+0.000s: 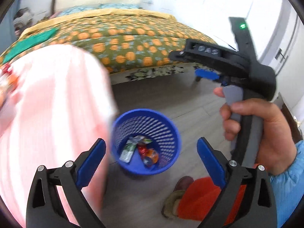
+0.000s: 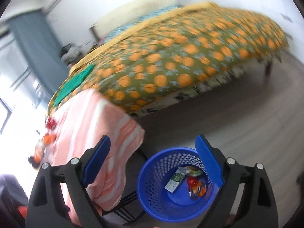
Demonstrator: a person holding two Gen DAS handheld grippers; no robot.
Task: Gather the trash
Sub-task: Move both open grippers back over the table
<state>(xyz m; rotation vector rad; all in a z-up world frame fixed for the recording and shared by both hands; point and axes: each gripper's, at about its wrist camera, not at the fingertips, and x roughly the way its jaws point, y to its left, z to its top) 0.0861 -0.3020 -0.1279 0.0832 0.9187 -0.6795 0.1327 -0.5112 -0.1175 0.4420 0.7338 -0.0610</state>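
Note:
A blue mesh trash basket [image 1: 172, 133] stands on the grey floor; it also shows in the right wrist view [image 2: 152, 190]. Inside lie wrappers: a green-white carton [image 1: 128, 150] [image 2: 174, 182] and red-orange packets [image 1: 149, 154] [image 2: 196, 187]. My left gripper [image 1: 151, 158] is open and empty above the basket. My right gripper [image 2: 153, 162] is open and empty above the basket's rim; in the left wrist view it [image 1: 206, 74] hangs higher at the right, held by a hand. More red and orange wrappers [image 2: 49, 131] lie on the pink-striped cloth [image 2: 91, 125], left.
A small table under the pink cloth [image 1: 49, 114] stands left of the basket, with dark metal legs [image 2: 125, 207]. A bed with an orange-dotted cover [image 1: 121, 39] fills the background. Orange and brown slippers [image 1: 191, 197] lie on the floor near the basket.

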